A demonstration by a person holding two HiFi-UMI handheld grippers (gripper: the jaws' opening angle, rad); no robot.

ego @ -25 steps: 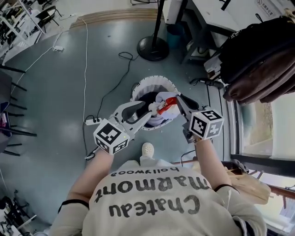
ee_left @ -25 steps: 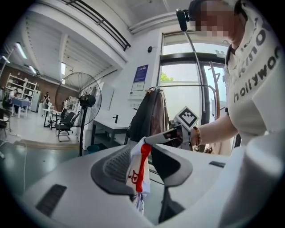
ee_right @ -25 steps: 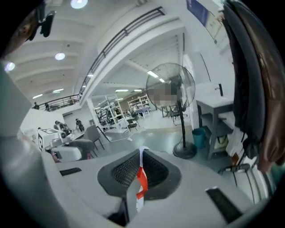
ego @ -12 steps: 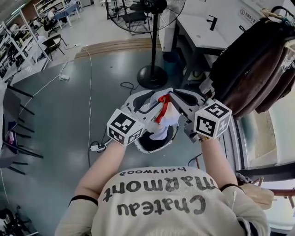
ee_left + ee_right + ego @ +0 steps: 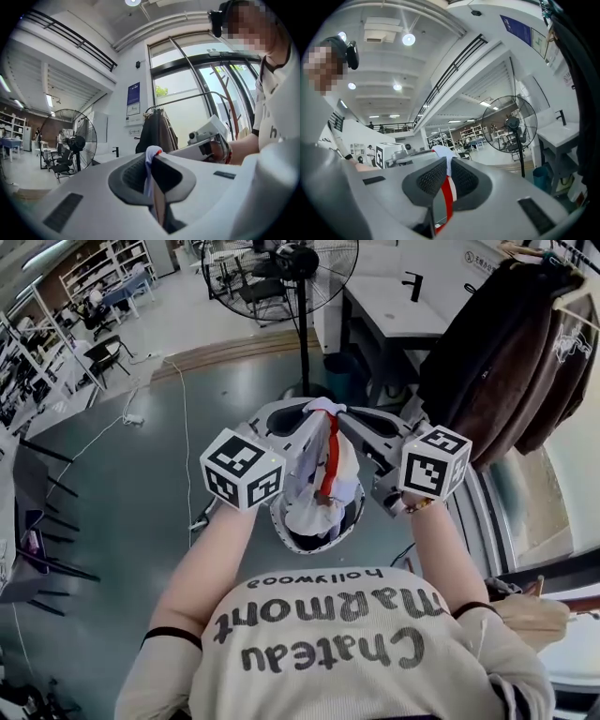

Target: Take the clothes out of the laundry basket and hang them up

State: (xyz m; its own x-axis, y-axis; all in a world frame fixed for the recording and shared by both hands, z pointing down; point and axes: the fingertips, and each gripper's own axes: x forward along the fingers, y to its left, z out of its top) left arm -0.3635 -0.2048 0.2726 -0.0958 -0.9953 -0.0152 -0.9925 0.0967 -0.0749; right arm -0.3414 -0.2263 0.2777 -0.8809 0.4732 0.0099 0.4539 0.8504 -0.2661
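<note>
While both arms reach forward, the left gripper (image 5: 310, 413) has just closed its jaws on a white, red-striped garment (image 5: 321, 491), and the right gripper (image 5: 344, 415) pinches it alongside; it hangs over the basket (image 5: 357, 517), perhaps touching; a fan (image 5: 281, 263) stands beyond

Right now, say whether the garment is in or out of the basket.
Mostly out: the garment hangs above the basket; whether its hem clears the rim, cannot tell.

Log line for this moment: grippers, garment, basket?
left gripper: jaws just closed on garment | right gripper: shut on garment | garment: held up over laundry basket | hanging: not yet done
</note>
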